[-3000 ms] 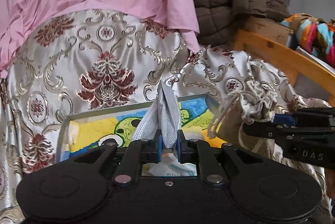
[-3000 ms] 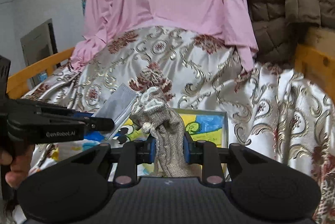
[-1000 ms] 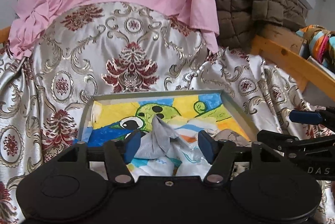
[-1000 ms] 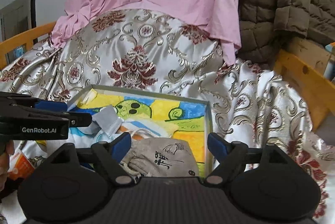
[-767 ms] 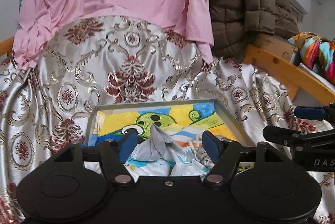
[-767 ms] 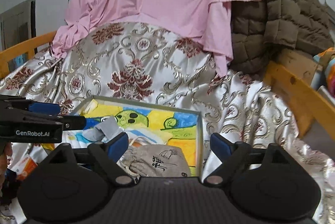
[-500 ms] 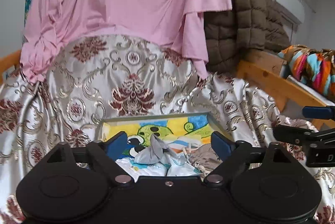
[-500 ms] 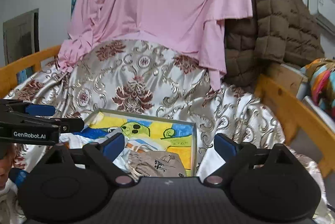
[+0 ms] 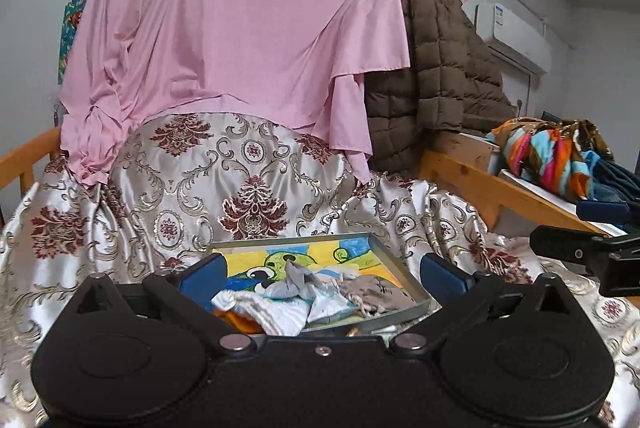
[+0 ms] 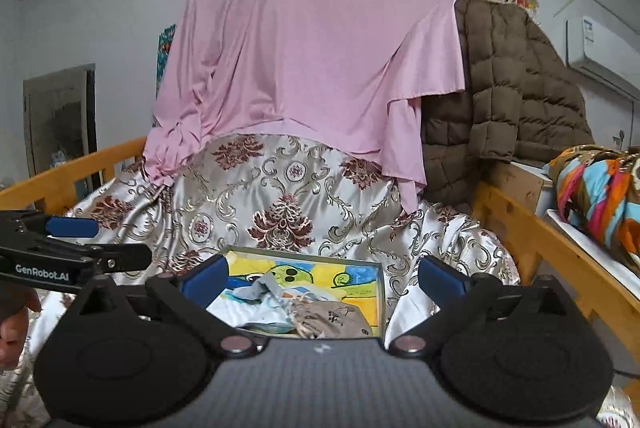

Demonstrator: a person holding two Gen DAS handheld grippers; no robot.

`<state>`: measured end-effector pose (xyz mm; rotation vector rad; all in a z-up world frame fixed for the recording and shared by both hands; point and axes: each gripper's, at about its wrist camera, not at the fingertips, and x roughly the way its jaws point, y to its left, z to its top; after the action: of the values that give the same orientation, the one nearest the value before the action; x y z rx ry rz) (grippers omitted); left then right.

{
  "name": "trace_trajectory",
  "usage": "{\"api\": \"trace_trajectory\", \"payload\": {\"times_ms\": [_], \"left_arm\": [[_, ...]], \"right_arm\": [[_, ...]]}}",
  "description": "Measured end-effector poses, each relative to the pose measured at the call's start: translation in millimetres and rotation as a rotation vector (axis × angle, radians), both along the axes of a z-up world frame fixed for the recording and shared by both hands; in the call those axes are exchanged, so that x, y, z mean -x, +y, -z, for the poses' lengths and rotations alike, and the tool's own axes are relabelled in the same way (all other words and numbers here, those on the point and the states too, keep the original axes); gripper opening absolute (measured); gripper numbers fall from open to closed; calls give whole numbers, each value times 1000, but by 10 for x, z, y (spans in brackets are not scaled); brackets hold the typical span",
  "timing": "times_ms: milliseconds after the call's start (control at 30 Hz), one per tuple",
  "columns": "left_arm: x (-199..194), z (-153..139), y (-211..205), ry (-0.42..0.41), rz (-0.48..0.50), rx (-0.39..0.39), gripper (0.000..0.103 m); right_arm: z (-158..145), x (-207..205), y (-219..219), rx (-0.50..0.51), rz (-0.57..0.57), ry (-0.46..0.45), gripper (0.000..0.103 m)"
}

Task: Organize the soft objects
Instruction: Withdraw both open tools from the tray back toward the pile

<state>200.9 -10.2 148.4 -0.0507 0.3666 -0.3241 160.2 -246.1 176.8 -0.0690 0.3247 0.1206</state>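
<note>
- Left wrist view: our left gripper [image 9: 322,270] has its blue fingers [image 9: 204,270] spread wide, holding nothing.
- Beyond it, the tray [image 9: 394,270] with a cartoon print sits on the patterned bedspread [image 9: 208,187].
- In the tray: a grey cloth [image 9: 298,278] bunched near the middle, a white towel [image 9: 262,310] at the near left, a beige pouch [image 9: 374,292] at the right; all lie touching one another.
- Our right gripper [image 9: 580,228] shows at the right edge, apart from the tray; its two fingers stand apart, nothing between them.
- A pink sheet [image 9: 240,27] hangs behind, brown jacket [image 9: 440,67] beside it.
- Right wrist view: the right gripper [image 10: 322,274] is wide open and empty, blue fingers [image 10: 442,274] on either side of the tray [image 10: 382,292].
- Grey cloth [image 10: 262,286] lies left of centre in the tray, beige pouch [image 10: 334,318] near the front, against the pale cloths.
- The left gripper [image 10: 104,242] comes in from the left, fingers parted, held over the bedspread [image 10: 280,195] left of the tray.
- Pink sheet [image 10: 320,47] and jacket [image 10: 512,79] behind.
</note>
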Motion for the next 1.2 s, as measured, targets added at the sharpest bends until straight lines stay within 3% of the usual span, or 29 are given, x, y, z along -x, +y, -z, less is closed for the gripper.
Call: {"api": "trace_trajectory", "payload": {"times_ms": [167,500,767,867,1200], "left_arm": [[326,-5,162,-6,0,-8,102],[694,150,454,26,9,-102,102],[800,407,555,59,24,-177,102],[873,488,581,24,21,-198,102],[843,660,627,46,24,-237,102]], "right_arm": [[9,345,155,6,15,-7,103],[191,708,387,-19,30,33,103],[486,787,487,-37,48,87,103],[610,795,523,-22,56,97,103],[937,776,653,-19,40,126,103]]}}
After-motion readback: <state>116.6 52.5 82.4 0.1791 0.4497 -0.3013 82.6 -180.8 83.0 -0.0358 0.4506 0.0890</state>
